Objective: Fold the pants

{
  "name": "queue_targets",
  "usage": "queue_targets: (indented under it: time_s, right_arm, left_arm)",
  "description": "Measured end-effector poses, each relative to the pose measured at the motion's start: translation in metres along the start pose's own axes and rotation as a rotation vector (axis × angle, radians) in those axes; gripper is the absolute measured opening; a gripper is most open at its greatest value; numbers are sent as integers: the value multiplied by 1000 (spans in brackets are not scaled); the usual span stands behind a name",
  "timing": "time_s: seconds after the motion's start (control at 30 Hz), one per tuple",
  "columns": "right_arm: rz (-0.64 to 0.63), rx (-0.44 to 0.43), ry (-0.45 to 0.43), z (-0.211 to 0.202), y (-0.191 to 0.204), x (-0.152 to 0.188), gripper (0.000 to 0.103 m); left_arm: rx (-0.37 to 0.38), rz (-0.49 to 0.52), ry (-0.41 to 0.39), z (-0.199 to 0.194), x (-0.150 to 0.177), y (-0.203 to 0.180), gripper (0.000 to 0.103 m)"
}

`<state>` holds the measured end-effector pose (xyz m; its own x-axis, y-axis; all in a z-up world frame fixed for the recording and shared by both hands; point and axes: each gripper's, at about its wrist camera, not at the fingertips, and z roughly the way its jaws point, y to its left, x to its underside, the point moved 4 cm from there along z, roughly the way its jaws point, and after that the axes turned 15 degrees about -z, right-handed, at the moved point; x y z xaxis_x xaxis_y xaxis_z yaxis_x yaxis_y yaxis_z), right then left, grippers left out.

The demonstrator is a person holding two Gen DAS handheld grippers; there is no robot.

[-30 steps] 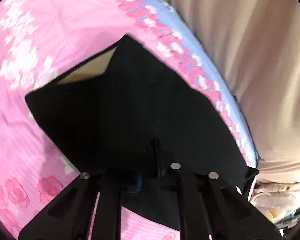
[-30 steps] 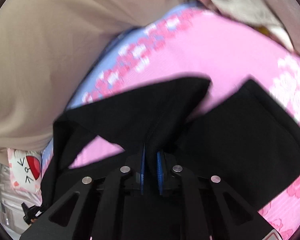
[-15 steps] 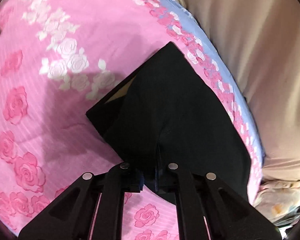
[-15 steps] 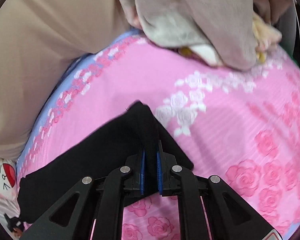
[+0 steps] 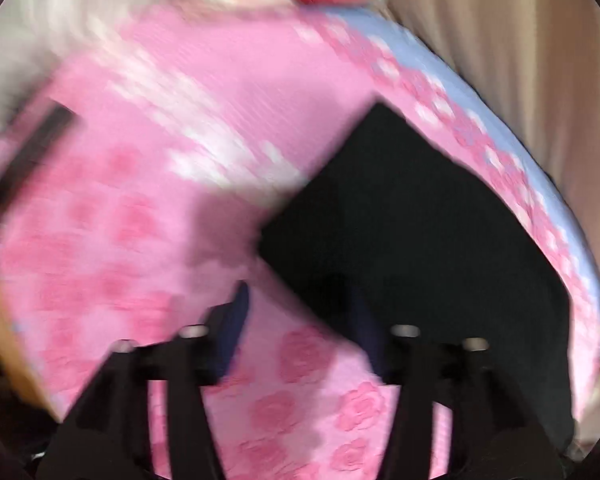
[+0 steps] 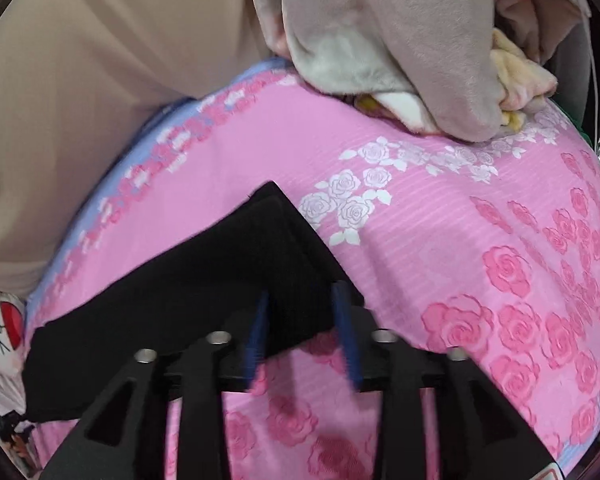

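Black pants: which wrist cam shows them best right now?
Right wrist. It's sharp: the black pants lie folded on the pink sheet, layered corner edges visible, with the opening right gripper straddling that corner. Left wrist shows the pants larger but motion-blurred, a featureless dark shape.

Left view motion-blurred, dark strip (image 5: 40, 140) unidentifiable, pants (image 6: 204, 300) partly behind tongs (image 6: 300, 332)

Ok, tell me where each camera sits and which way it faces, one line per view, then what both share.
Left wrist: on the left gripper, looking steeply down its opening fingers at the black pants on the pink rose bedsheet; blurred.
Right wrist: on the right gripper, looking down its opening fingers at the pants' corner; grey blanket beyond.
Shared: pants, bedsheet, beige curtain.
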<state>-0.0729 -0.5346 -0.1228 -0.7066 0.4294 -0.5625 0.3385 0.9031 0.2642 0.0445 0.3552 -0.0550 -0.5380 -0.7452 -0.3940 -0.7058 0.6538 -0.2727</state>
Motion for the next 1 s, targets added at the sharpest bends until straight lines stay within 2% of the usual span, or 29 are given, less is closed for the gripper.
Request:
queue_targets:
  time_s: [0.03,0.1,0.13,0.17,0.2,0.23,0.27,0.3,0.33,0.4,0.47,0.5,0.53,0.6,0.63,0.67,0.7,0.77,0.87,0.97,1.0]
  right_arm:
    - [4,-27,-31,-7,1,-1,64]
    - [18,-132,-61,-13,5,-4,64]
    - [23,-155,-62,-10,7,-6,65]
    - [21,-141,-60,-7,6,-8,65]
    - [11,-115,-52,-2,7,-10,63]
    - [-21,-66,-20,13,9,-14,51]
    - [-41,-40,3,21,12,-17,9]
    - [-70,-57,22,25,23,-25,9]
    - [-101,-69,-20,13,32,-35,9]
    - [-209,-118,-185,-36,64,-63,9]
    - [-281,-120,-261,-68,78,-74,9]
    - [-304,-65,-240,-66,74,-74,9]
    - [-305,-16,-165,-47,62,-70,9]
    - [-258,56,71,17,23,-44,10]
    - [-236,73,133,35,11,-33,12]
    - [-211,55,128,43,3,-26,13]
    - [-185,39,69,34,2,-27,21]
    - [-140,96,-8,5,5,-34,28]
    - [-179,161,-90,-29,29,-44,30]
    - [-260,86,-112,-41,76,-48,62]
    - [-305,58,-109,-42,98,-42,63]
  left_arm:
    - [2,21,-47,-12,-1,-3,57]
    - [18,81,-137,-41,0,-20,68]
    - [29,99,-161,-48,2,-28,71]
    - [49,130,-184,-56,6,-42,78]
    - [71,163,-192,-59,12,-56,81]
    - [85,184,-190,-59,17,-67,81]
    - [99,209,-172,-56,25,-81,81]
    - [109,230,-145,-49,31,-94,81]
    - [108,241,-129,-43,36,-105,81]
    - [91,287,-106,-30,50,-124,81]
    - [51,327,-106,-18,62,-129,81]
    - [27,347,-105,-9,69,-131,81]
    - [5,361,-104,-1,74,-131,81]
    - [-82,382,-100,21,82,-128,81]
    - [-122,387,-102,28,83,-124,81]
    - [-165,388,-102,39,82,-119,82]
    - [-167,388,-101,40,82,-116,85]
    - [-149,375,-106,38,77,-111,87]
    - [-142,357,-113,34,69,-105,86]
    - [-133,325,-131,26,59,-94,85]
    - [-117,304,-129,23,55,-86,85]
